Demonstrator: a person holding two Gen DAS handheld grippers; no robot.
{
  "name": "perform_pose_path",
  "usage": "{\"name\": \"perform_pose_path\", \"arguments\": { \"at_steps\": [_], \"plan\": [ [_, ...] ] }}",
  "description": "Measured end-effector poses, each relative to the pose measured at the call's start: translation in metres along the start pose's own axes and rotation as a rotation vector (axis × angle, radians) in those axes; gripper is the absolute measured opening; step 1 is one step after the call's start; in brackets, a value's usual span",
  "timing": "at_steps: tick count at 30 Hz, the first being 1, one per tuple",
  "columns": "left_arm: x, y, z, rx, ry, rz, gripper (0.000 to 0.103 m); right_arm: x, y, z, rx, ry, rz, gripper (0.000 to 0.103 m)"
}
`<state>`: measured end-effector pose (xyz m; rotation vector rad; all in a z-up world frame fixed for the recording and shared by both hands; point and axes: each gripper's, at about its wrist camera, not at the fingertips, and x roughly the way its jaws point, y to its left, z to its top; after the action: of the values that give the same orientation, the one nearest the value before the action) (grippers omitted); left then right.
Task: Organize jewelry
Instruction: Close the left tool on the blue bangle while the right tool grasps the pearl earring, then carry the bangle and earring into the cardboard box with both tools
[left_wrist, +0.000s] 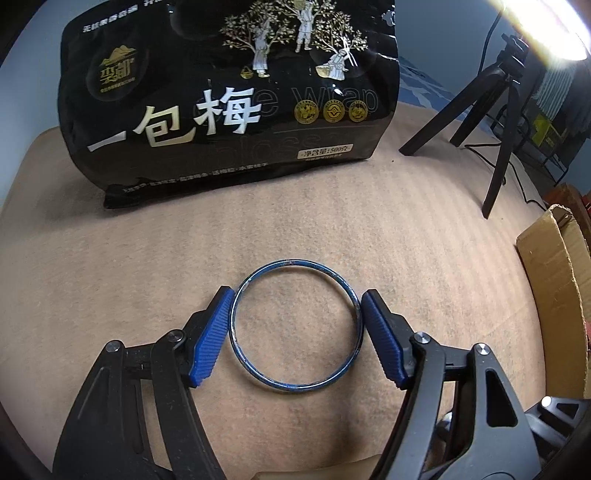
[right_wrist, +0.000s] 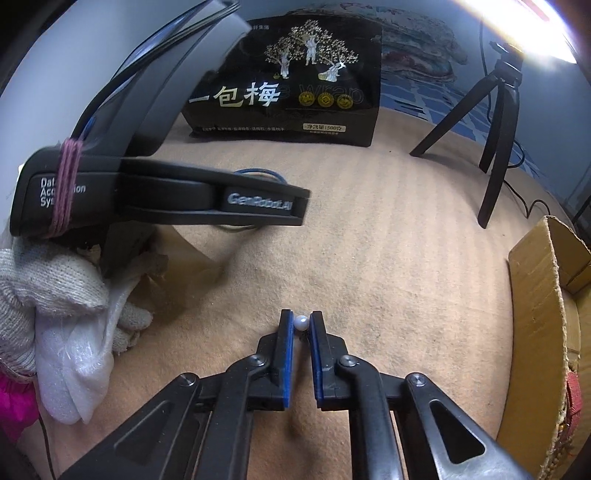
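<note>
In the left wrist view a thin blue bangle (left_wrist: 295, 387) lies flat on the beige cloth (left_wrist: 332, 221). My left gripper (left_wrist: 297, 295) spans it, with a blue pad touching the ring's rim on each side. In the right wrist view my right gripper (right_wrist: 301, 318) is shut on a small white pearl bead (right_wrist: 301, 324), pinched at the fingertips just above the cloth. A tiny dark piece shows under the bead. The left gripper's black body (right_wrist: 166, 199), held by a gloved hand (right_wrist: 48, 280), fills the left of that view, with part of the bangle (right_wrist: 258, 171) showing behind it.
A large black snack bag (left_wrist: 229, 103) stands at the back of the cloth. A black tripod (left_wrist: 495, 122) stands at the back right. An open cardboard box (right_wrist: 543, 314) sits along the right edge. White plastic (right_wrist: 74, 369) hangs from the gloved hand.
</note>
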<state>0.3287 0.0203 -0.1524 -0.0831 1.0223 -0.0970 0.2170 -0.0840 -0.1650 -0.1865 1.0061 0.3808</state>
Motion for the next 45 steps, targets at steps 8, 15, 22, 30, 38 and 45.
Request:
{"name": "perform_pose_path", "arguments": {
  "at_steps": [8, 15, 22, 30, 38, 45],
  "plan": [
    [-0.013, 0.009, -0.001, -0.010, -0.011, 0.018, 0.072, -0.023, -0.008, 0.000, 0.022, -0.038, 0.005, 0.006],
    [-0.030, 0.006, 0.000, -0.008, -0.032, 0.010, 0.072, -0.046, -0.023, 0.001, 0.051, -0.082, -0.008, 0.006],
    [-0.050, -0.017, 0.005, 0.009, -0.065, -0.030, 0.072, -0.079, -0.048, -0.002, 0.092, -0.137, -0.043, 0.006],
    [-0.077, -0.061, 0.009, 0.050, -0.103, -0.092, 0.072, -0.114, -0.091, -0.011, 0.162, -0.193, -0.094, 0.006],
    [-0.092, -0.121, 0.008, 0.101, -0.115, -0.166, 0.072, -0.143, -0.130, -0.029, 0.224, -0.221, -0.135, 0.006],
    [-0.090, -0.174, 0.009, 0.150, -0.108, -0.208, 0.072, -0.157, -0.163, -0.049, 0.261, -0.221, -0.168, 0.006]
  ]
}}
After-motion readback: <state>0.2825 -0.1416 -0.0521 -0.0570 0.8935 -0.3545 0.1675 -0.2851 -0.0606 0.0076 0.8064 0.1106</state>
